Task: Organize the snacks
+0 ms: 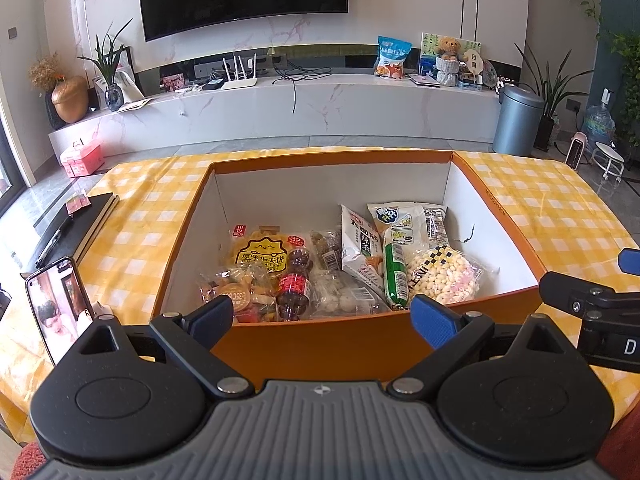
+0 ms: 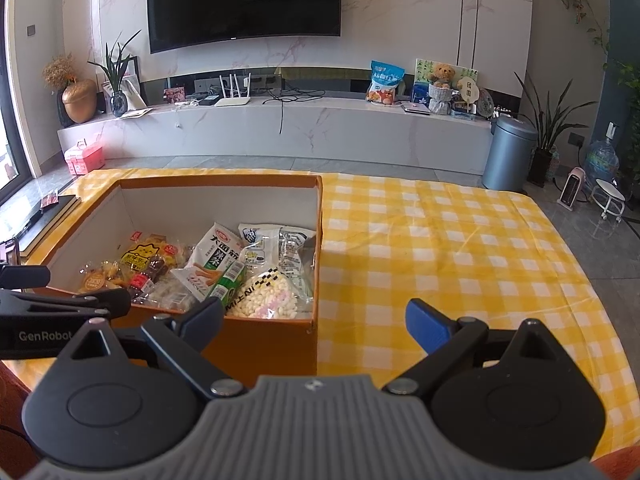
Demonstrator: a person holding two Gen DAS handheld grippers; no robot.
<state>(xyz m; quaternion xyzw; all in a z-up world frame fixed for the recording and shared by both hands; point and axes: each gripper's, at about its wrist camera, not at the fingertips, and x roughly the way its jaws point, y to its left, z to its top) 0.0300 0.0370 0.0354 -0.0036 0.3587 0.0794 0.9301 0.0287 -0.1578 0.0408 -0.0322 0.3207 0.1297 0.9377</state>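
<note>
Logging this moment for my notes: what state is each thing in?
Orange box: open, on the checked cloth.
Snack packs: lying inside the box.
Small dark bottle: lying among the packs.
Left hand-held gripper: open, empty.
Right hand-held gripper: open, empty.
Phone: screen lit.
TV: off.

Both grippers spread wide, nothing held.

My left gripper (image 1: 322, 316) has its jaws far apart, blue pads empty. My right gripper (image 2: 316, 320) is just as wide, also empty. They sit side by side, level with each other; each one's finger shows at the edge of the other's view.
</note>
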